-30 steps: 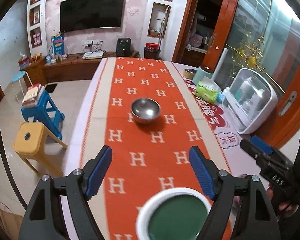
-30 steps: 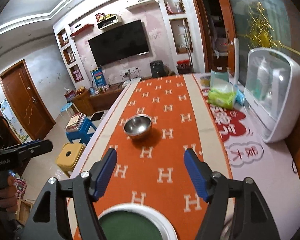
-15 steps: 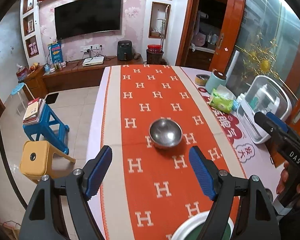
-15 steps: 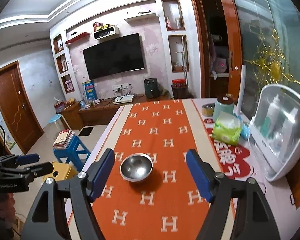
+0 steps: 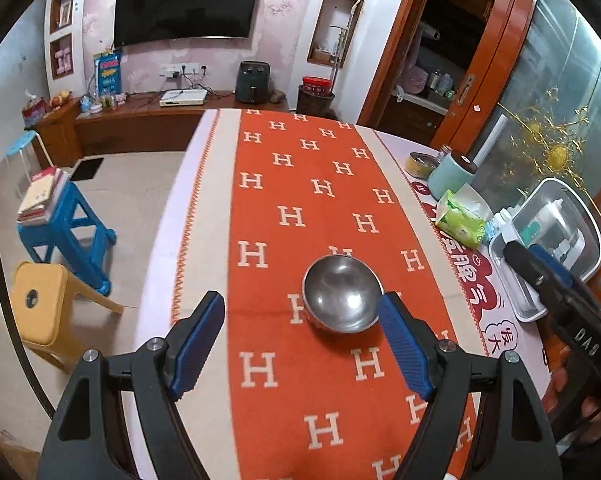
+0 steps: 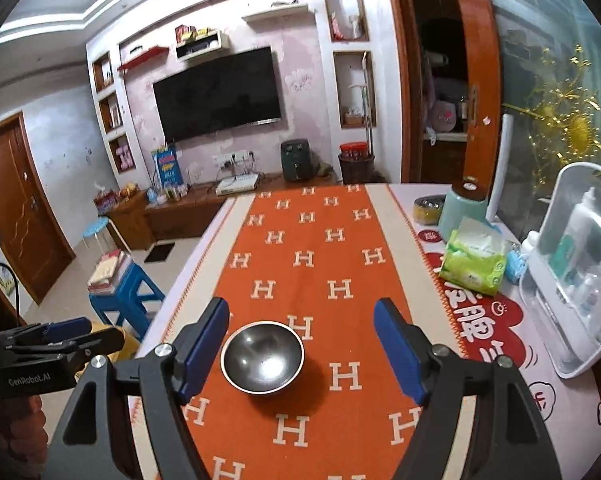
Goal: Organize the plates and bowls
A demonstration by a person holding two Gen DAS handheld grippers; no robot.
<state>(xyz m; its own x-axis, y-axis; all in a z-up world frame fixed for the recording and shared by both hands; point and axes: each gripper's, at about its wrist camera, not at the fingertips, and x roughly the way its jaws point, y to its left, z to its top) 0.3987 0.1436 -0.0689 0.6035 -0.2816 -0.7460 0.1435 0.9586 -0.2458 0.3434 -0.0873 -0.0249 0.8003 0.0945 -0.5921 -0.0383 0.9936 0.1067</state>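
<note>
Your left gripper and right gripper both have their fingers wide apart and hold nothing. The metal bowl sits on the orange cloth on the worktop, just ahead of both, so either could close on its rim.

Both views are evenly lit by soft indoor light; the steel bowl carries a white glare spot and throws a soft shadow; strong fisheye bending curves the walls (corners go black); focus stays fairly sharp.
</note>
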